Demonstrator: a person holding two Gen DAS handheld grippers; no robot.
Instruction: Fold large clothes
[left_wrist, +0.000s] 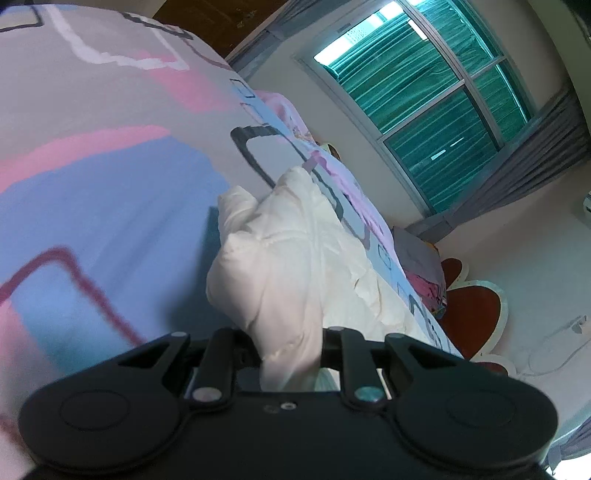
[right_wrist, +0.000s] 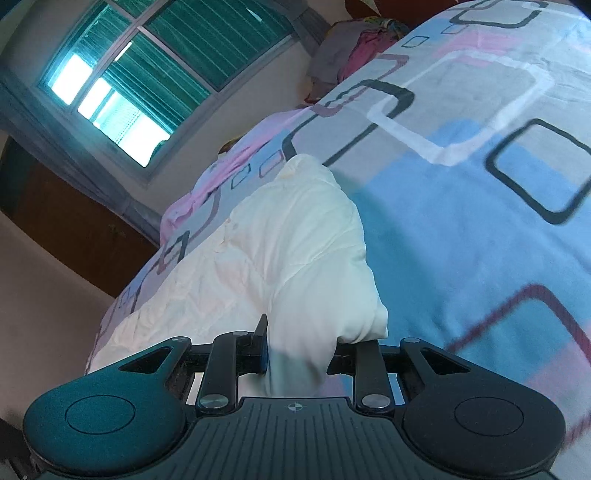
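A cream-white padded garment (left_wrist: 291, 251) lies on a bed with a blue, pink and grey patterned sheet (left_wrist: 92, 177). My left gripper (left_wrist: 290, 354) is shut on a bunched edge of the garment, and the cloth hides the fingertips. In the right wrist view the same white garment (right_wrist: 295, 243) rises from my right gripper (right_wrist: 299, 354), which is shut on another bunched edge; one black finger (right_wrist: 261, 345) shows at the left of the cloth. Both views are tilted, and the garment stretches away from the jaws over the sheet (right_wrist: 461, 229).
A window with green blinds (left_wrist: 436, 103) and grey curtains is behind the bed. A pile of grey and pink clothes (left_wrist: 424, 266) lies at the bed's far end, also in the right wrist view (right_wrist: 347, 55). A red and white headboard (left_wrist: 472, 306) stands by the wall.
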